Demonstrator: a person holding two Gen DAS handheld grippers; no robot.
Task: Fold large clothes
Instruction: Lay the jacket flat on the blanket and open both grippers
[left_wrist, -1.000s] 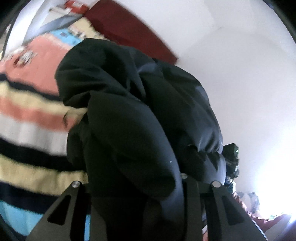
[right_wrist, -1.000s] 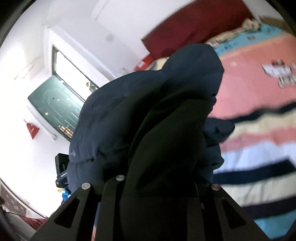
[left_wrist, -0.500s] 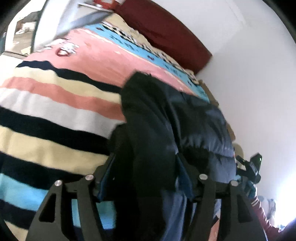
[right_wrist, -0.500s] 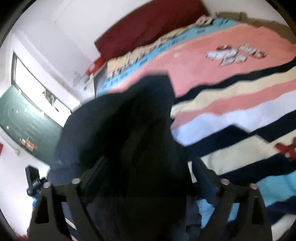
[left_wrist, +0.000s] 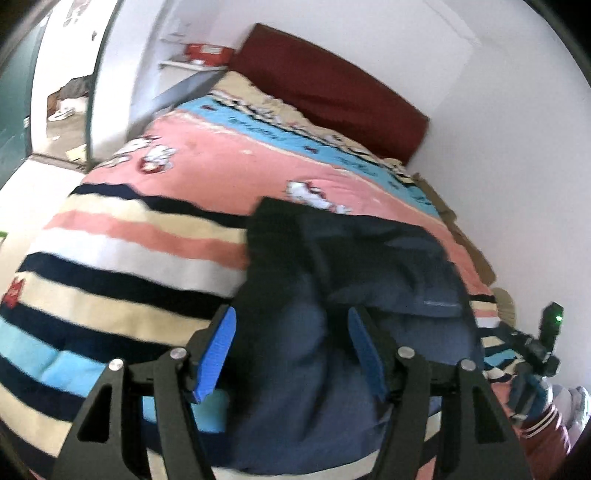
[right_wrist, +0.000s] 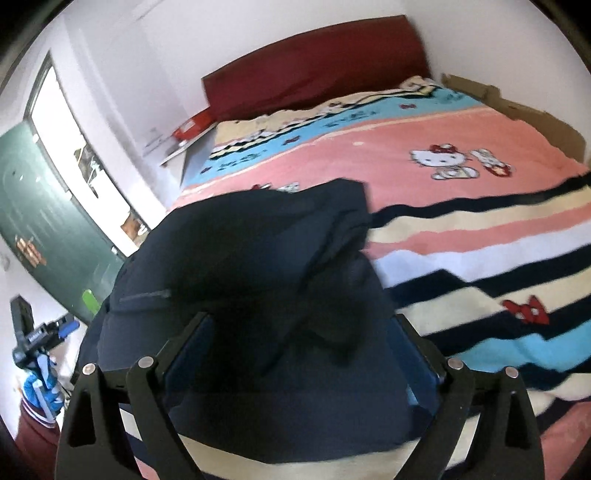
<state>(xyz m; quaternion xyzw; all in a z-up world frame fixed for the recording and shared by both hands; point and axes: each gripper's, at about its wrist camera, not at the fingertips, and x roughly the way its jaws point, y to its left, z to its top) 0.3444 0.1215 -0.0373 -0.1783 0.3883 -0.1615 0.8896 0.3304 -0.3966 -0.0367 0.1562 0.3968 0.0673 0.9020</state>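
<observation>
A dark navy padded jacket (left_wrist: 354, 280) lies bunched on the striped bed blanket (left_wrist: 129, 258). It also shows in the right wrist view (right_wrist: 258, 251). My left gripper (left_wrist: 291, 343) is open, its blue-padded jaws apart on either side of the jacket's near part. My right gripper (right_wrist: 299, 350) is open wide, jaws apart over the jacket's near edge. Neither jaw pair pinches the cloth.
The bed has a dark red headboard (right_wrist: 314, 62) against a white wall. A green door (right_wrist: 40, 221) and a bright doorway stand beside the bed. A small tripod device (left_wrist: 535, 350) stands at the bed's side. Cardboard (right_wrist: 517, 107) lines the far bed edge.
Both grippers held the jacket lifted up close to the cameras a second ago. They lowered it onto the bed, opened and let go.
</observation>
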